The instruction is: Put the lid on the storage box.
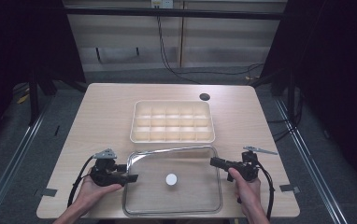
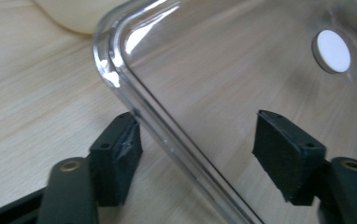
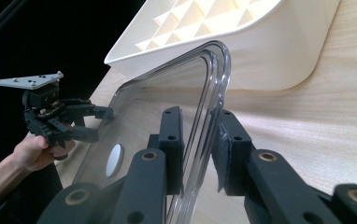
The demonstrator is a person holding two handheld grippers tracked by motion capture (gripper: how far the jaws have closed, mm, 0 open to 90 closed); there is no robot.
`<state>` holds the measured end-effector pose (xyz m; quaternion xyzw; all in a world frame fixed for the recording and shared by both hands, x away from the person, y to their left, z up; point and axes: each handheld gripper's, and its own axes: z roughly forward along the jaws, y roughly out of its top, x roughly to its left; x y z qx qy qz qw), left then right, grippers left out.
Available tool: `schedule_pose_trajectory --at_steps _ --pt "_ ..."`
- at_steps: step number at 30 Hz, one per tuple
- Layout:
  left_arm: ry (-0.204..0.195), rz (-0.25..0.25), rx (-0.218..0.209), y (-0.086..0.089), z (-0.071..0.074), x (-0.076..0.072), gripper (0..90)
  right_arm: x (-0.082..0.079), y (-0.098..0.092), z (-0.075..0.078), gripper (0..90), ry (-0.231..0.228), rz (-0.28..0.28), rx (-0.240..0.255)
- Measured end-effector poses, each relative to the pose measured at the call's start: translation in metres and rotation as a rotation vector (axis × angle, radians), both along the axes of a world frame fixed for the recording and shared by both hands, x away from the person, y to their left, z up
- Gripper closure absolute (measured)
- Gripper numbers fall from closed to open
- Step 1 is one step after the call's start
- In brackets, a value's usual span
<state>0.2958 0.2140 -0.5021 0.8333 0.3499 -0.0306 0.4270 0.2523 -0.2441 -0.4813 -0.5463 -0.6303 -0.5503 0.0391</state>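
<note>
**Clear lid: orientation, appearance and grip status**

**Orientation.** The clear lid (image 1: 173,179) lies on the near half of the wooden table (image 1: 102,107), directly in front of the white divided tray (image 1: 172,122). Its long axis runs left to right across the table, parallel to the long axis of the tray. In the high view the far edge appears raised relative to the near edge, so the lid sits slightly tilted rather than flat.

**Appearance.** The lid is a transparent, rounded-corner rectangle with a stepped, raised rim; the wood grain reads clearly through the panel. A round white disc (image 1: 171,179) sits at the centre of the panel. Highlights run along the rim at the far-left corner.

**Left gripper.** The left gripper (image 2: 197,147) is positioned at the left short edge of the lid. Its jaws stand wide apart, one outside the rim and one over the panel. The outer pad (image 2: 120,149) is just beside the rim; whether it touches cannot be determined. The inner pad is clear of the lid. No grip is applied.

**Right gripper.** The right gripper (image 3: 200,144) is positioned at the right short edge. Its jaws are closed on the rim, one pad on each face, clamping the lid.
</note>
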Motion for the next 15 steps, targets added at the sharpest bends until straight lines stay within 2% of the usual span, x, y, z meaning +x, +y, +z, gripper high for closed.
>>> schedule_pose_trajectory --at_steps 5,6,9,12,14,15 --pt "0.019 0.006 -0.018 -0.001 0.0 0.002 31.9 0.0 0.001 0.0 73.5 0.004 -0.005 -0.02" --pt "0.06 0.008 -0.044 -0.001 -0.001 0.003 33.8 0.0 0.001 -0.001 72.4 0.006 -0.003 -0.045" --pt "0.059 0.015 -0.036 -0.002 0.001 0.001 34.9 0.0 0.004 -0.001 70.5 0.012 -0.005 -0.094" --pt "0.05 0.014 -0.068 0.002 0.006 0.0 39.5 0.0 0.005 -0.001 70.3 0.013 -0.002 -0.102" --pt "0.03 0.018 -0.095 0.004 0.011 -0.002 43.8 0.001 0.006 -0.001 70.0 0.012 0.0 -0.105" --pt "0.023 0.024 -0.093 0.005 0.012 -0.002 44.4 0.001 0.006 -0.001 69.8 0.011 0.001 -0.106"
